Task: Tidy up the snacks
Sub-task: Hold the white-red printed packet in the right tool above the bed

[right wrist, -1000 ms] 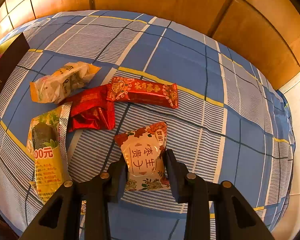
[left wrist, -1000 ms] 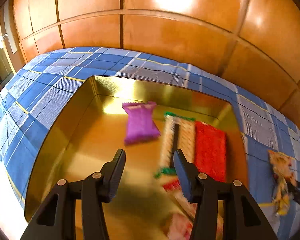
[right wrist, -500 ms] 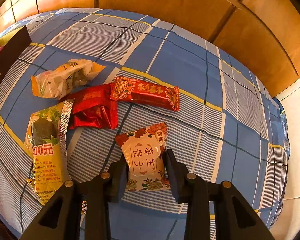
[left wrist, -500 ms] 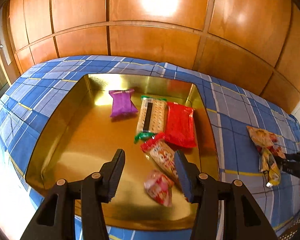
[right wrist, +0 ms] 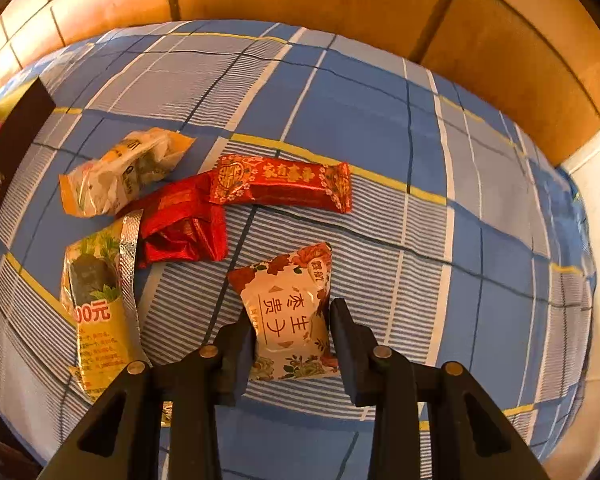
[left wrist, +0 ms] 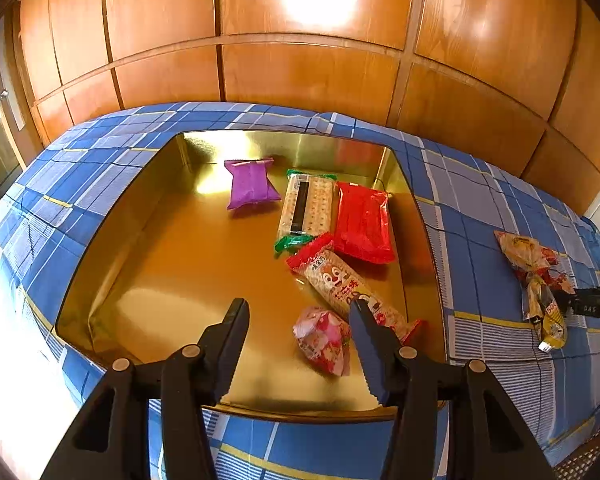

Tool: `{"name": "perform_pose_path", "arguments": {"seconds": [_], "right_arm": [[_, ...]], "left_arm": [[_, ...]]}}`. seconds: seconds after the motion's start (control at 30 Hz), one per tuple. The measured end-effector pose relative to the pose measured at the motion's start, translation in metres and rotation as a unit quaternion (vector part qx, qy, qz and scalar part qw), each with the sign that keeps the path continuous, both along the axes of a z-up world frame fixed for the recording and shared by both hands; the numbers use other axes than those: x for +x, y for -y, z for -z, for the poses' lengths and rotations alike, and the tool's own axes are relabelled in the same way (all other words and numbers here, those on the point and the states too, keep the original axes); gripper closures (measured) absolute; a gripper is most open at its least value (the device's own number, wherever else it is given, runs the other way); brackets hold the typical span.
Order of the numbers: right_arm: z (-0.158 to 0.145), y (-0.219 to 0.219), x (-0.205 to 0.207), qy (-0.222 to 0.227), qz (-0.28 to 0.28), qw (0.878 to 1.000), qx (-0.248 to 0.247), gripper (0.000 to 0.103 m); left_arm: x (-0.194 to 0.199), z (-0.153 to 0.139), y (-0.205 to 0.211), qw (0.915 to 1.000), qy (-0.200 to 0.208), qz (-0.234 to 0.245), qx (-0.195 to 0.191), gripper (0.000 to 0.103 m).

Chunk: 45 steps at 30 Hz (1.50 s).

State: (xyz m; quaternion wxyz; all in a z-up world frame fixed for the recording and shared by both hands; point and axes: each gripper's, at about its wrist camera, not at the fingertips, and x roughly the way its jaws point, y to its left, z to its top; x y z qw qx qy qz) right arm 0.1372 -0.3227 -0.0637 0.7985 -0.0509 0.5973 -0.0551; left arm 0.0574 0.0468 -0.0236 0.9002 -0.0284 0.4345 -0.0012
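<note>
Cream-and-red, lying flat on the plaid bed point(right wrist: 380, 120) to the right of the gold tray point(left wrist: 100, 248): pinching this floral packet point(right wrist: 284, 280) with the right tool point(right wrist: 293, 314), pressing on both long sides low down. Holding the left tool point(left wrist: 298, 306) spread and empty above the tray's near rim, just over a pink packet point(left wrist: 324, 340) inside the tray.

Risking a slip on lifting: gripping slick, puffy film near one end only, so possibly letting it swing or twist out, or crushing the contents by squeezing harder. Risking a snag on the tray's right wall while carrying across, or a knock against the left tool hanging over the tray's near right corner. Possibly dropping onto the long cartoon packet point(left wrist: 348, 288) and crowding that corner. Leaving a long red bar point(right wrist: 284, 182), a crumpled red wrapper point(right wrist: 180, 228) and a yellow-green packet point(right wrist: 96, 304) waiting right of the tray.

Against a second ago: pulling the left tool back from deep over the tray to its near rim, now showing the whole tray and the pink packet. Keeping the right tool clamped on the same packet, not yet lifting.
</note>
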Motion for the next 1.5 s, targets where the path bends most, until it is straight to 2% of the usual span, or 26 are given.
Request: {"name": "perform_pose_path", "arguments": {"seconds": [0.43, 0.57, 0.7, 1.13, 1.5], "right_arm": [[-0.005, 0.015, 0.005, 0.007, 0.026, 0.999, 0.028, 0.065], [-0.006, 0.013, 0.004, 0.015, 0.024, 0.999, 0.028, 0.074], [-0.005, 0.008, 0.002, 0.015, 0.021, 0.999, 0.032, 0.074], [0.004, -0.012, -0.004, 0.014, -0.011, 1.000, -0.026, 0.075], [0.005, -0.020, -0.014, 0.025, -0.014, 0.999, -0.044, 0.075]], "left_arm": [[-0.014, -0.003, -0.012, 0.9996, 0.018, -0.014, 0.019, 0.050], [-0.017, 0.001, -0.018, 0.9995, 0.018, -0.021, 0.018, 0.050], [-0.019, 0.004, -0.017, 0.9996, 0.014, -0.019, 0.018, 0.050], [-0.023, 0.004, -0.008, 0.9997, 0.015, -0.004, 0.017, 0.048], [-0.027, 0.003, -0.009, 0.9999, 0.017, 0.002, 0.004, 0.047]]}}
